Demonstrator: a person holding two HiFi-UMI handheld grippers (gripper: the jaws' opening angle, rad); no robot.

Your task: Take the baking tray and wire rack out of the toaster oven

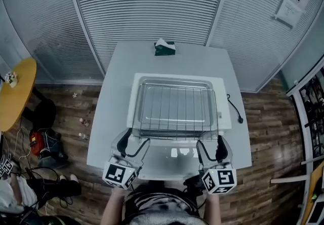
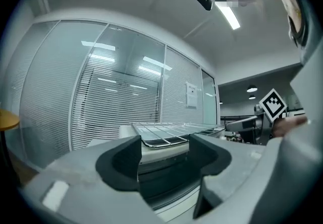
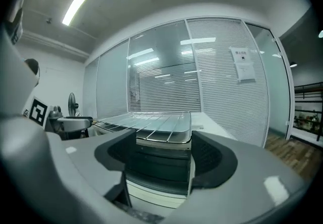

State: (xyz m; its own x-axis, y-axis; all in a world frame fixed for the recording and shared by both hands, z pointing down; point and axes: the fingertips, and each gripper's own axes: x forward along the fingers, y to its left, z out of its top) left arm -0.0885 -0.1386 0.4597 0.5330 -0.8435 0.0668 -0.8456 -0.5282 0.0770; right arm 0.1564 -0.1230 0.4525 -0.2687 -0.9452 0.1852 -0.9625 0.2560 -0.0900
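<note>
So the tray point(image 3: 181, 123) with the rack point(image 1: 176, 106) sitting on it is already out of the oven point(image 1: 226, 117). The pair is lying flat on the oven's roof, with the door point(image 1: 174, 160) dropped open toward the person.

From the head view, both grippers hang over the door just short of the tray's near edge. The left gripper point(image 1: 134, 143) is at the tray's 7 o'clock corner and the right gripper point(image 1: 210, 145) is at the 5 o'clock corner.

Both have their fingers spread wide and neither is pinching anything. In the left gripper view the dark pads point(image 2: 121, 165) stand apart, with the tray corner showing past the tips and not between them. The right gripper view is the same: pads point(image 3: 214, 160) apart, tray lip beyond them, dark oven mouth underneath.

The relation that matters:
- The tray is dead ahead at 12 o'clock from both sets of fingers and a touch above them.
- Its long axis runs 9 to 3, square across the line the grippers point along.
- Neither hand is really nearer, since it's a symmetrical setup with one corner each.

My guess is the load has been set down up there. If it's still going onto the table point(image 1: 116, 117), both grippers would have to go straight forward onto that near lip together, or it'll tip.
</note>
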